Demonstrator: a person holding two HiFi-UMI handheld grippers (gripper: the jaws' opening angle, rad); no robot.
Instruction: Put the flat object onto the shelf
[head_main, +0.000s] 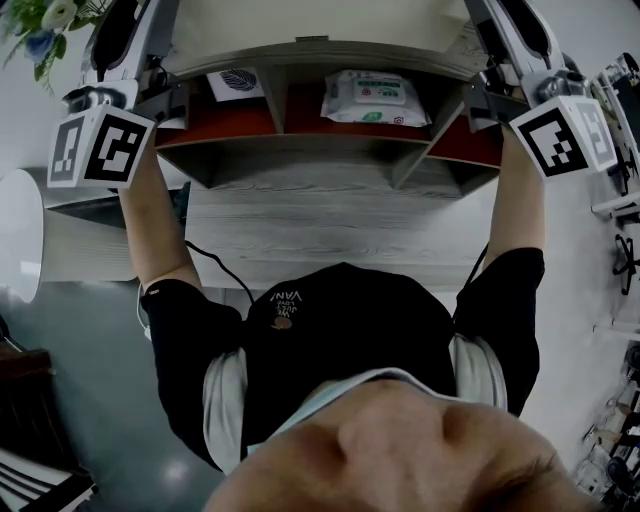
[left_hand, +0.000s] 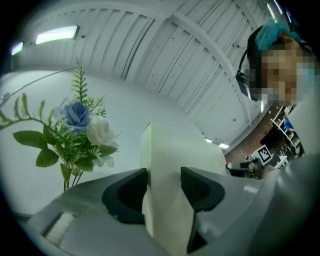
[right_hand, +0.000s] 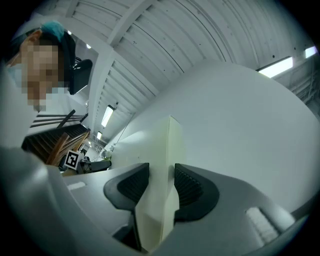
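flat object (left_hand: 167, 145) | clamped in left hand-held gripper (left_hand: 164, 175) and right hand-held gripper (right_hand: 161, 170)

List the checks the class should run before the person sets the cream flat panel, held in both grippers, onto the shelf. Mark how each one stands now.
1. Pads of the left gripper pressed on the flat panel: ok.
2. Pads of the right gripper pressed on the same panel: ok.
3. Panel raised above the shelf, one gripper at each end: ok.
4. Shelf's top surface free of things: cannot tell, the panel covers it in the head view.
5. wipes pack and leaf card lie in compartments below the top, out of the way: ok.
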